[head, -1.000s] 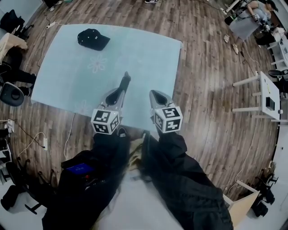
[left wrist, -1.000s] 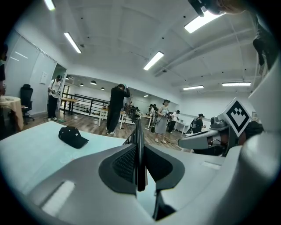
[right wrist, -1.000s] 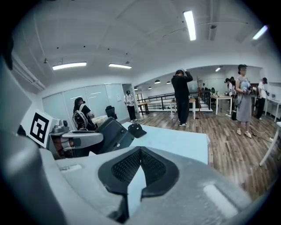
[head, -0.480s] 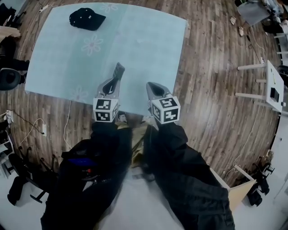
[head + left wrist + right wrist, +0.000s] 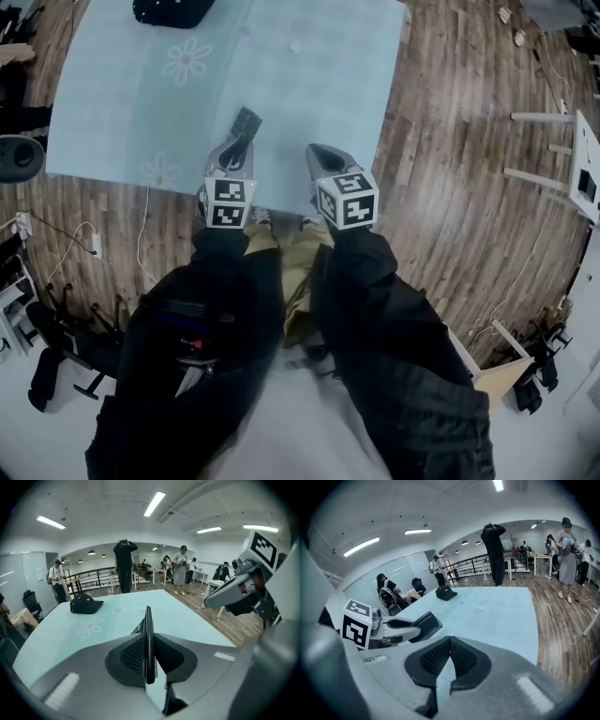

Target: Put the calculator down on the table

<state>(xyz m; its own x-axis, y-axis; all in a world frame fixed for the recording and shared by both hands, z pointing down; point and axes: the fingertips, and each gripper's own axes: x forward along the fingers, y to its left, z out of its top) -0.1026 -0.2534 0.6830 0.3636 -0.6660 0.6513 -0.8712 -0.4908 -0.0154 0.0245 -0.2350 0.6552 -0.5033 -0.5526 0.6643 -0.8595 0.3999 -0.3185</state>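
Over the pale blue surface [image 5: 309, 84] we hold the calculator [image 5: 247, 122] edge-on, clamped in the left hand-held gripper [image 5: 238, 145] (the right hand-held gripper [image 5: 315, 155] is closed, empty). We judge the lowering step in hand; next we tilt it flat, touch down, release.
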